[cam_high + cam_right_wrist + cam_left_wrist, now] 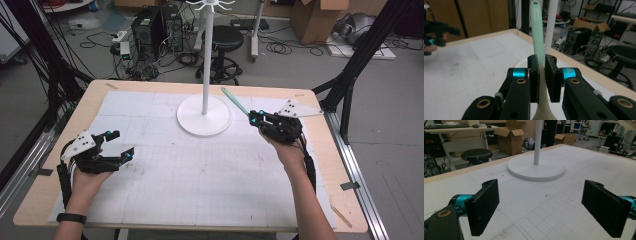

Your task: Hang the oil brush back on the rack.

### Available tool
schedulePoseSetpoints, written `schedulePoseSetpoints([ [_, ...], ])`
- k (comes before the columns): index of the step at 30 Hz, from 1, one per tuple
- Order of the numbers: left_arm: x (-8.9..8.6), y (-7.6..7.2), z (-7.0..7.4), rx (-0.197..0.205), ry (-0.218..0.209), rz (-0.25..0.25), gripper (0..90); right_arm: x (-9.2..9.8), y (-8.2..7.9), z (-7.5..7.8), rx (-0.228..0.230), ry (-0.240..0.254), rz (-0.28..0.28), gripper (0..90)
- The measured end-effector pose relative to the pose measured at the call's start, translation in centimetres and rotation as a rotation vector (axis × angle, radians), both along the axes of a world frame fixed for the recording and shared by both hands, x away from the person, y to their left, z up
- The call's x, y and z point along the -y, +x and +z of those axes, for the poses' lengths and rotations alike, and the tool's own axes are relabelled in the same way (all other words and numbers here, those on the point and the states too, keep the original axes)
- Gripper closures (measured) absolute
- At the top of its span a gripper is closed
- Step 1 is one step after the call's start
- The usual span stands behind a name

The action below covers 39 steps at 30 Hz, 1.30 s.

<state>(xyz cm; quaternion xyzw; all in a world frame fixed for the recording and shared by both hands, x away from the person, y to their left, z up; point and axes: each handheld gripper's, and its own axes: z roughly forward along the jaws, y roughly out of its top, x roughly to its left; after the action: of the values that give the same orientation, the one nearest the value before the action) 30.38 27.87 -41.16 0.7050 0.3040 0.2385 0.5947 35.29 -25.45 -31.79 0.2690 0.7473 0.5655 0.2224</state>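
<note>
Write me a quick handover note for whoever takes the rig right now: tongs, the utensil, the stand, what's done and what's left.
Right tongs: shut on the green utensil's handle, held up off the table beside the white stand's pole.
Left tongs: open, holding nothing, low over the mat at the left.
Stand base: mid-table, far side.
Done: utensil picked up.
Left: probably hanging it on the hooks at the stand's top; it hangs on no hook yet.

Two grippers, left and right; one green-handled spatula; one white pole stand; one stool.

A slim mint-green utensil with a cream lower end, raised, slanting toward the white stand.
</note>
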Motion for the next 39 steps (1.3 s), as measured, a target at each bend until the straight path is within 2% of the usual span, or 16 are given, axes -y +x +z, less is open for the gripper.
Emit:
schedulePoseSetpoints([
  [7, 0.0, -0.1, 0.0, -0.002, -0.002, -0.003, 15.2, 0.5, 0.3, 3.4, 0.07, 0.036, -0.033, 83.1],
  [9, 0.0, -0.1, 0.0, -0.003, -0.001, -0.003, 15.2, 0.6, 0.5, 4.4, 0.078, 0.054, -0.043, 83.2],
  [20, -0.1, -0.2, 0.1, -0.003, -0.003, -0.006, 15.2, 0.1, 1.9, 8.5, 0.163, 0.125, -0.075, 83.1],
  [29, -0.3, -0.1, 0.1, 0.002, -0.017, -0.008, 15.2, -1.3, 3.0, 10.7, 0.193, 0.151, -0.088, 83.1],
  [33, -0.4, -0.1, 0.1, 0.004, -0.02, -0.007, 15.2, -1.5, 3.2, 11.2, 0.211, 0.164, -0.098, 83.1],
  [39, -0.4, -0.1, 0.1, 0.005, -0.023, -0.005, 15.2, -1.3, 3.5, 11.5, 0.21, 0.188, -0.1, 83.1],
])
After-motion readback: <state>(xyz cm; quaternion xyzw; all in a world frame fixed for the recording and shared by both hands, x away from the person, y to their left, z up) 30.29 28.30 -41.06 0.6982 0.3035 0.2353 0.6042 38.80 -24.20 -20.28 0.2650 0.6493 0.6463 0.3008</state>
